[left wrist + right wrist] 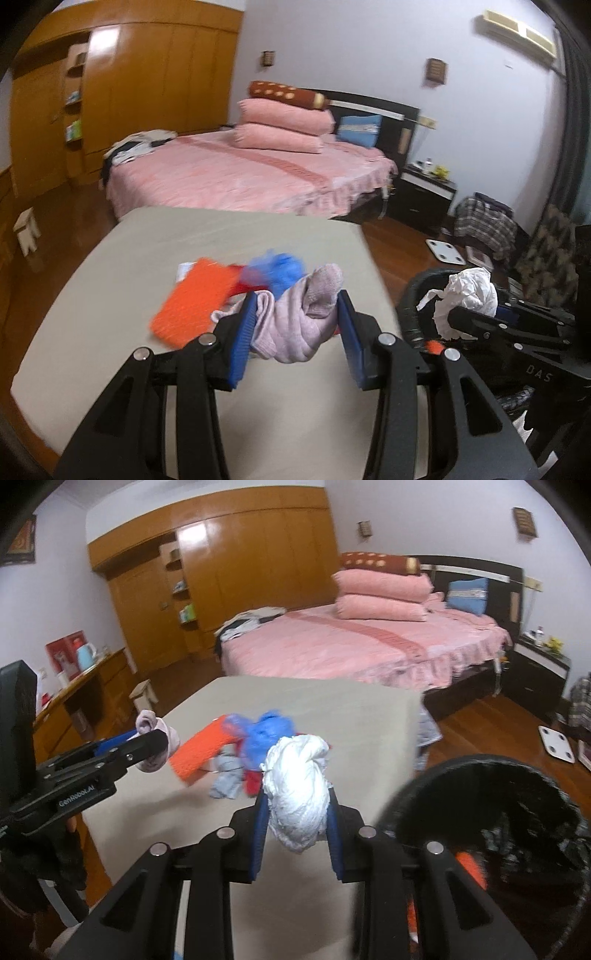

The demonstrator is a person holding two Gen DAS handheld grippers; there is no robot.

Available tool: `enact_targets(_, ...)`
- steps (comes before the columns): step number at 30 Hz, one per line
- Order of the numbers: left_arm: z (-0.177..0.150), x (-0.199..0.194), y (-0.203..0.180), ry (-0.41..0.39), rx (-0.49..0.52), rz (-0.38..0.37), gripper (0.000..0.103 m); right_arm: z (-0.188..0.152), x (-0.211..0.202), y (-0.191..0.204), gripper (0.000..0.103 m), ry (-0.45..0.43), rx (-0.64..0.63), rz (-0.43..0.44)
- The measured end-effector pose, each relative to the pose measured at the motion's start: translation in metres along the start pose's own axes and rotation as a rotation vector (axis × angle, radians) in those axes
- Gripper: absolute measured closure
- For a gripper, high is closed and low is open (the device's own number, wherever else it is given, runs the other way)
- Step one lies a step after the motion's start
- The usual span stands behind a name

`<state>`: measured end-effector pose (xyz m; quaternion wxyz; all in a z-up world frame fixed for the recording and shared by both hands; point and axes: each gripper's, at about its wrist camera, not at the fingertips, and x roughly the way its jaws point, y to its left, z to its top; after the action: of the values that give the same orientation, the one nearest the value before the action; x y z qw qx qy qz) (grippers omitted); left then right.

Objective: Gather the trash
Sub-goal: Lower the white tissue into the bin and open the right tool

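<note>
My left gripper (297, 308) is shut on a pale purple sock (295, 317) and holds it above the beige table (110, 295). It also shows at the left of the right wrist view (155, 746). My right gripper (297, 805) is shut on a crumpled white paper wad (299, 790), beside the black trash bin (491, 775). In the left wrist view the wad (467, 295) hangs over the bin (410, 306). An orange mesh piece (192, 302), a blue plastic bag (277, 273), a grey cloth (225, 775) and a red scrap (253, 784) lie on the table.
A pink bed (240, 173) with pillows stands beyond the table. A wooden wardrobe (221, 572) lines the far wall. A black nightstand (424, 192), a white scale (445, 251) and a checked bag (484, 221) are at the right. A wooden desk (74, 694) is at the left.
</note>
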<state>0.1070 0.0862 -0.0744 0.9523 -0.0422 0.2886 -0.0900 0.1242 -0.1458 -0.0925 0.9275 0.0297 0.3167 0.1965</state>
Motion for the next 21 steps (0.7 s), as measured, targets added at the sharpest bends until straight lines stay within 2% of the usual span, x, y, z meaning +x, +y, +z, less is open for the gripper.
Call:
enact_targets(11,0.008,0.037,-0.097,0.005,0.105,-0.167,0.061,-0.006,-0.046,-0.079,0.074,-0.052,0.097,-0.158)
enact_targets(21,0.007,0.067,-0.155,0.029,0.156,-0.276,0.061,-0.02,-0.067,-0.127,0.074,-0.063,0.153,-0.252)
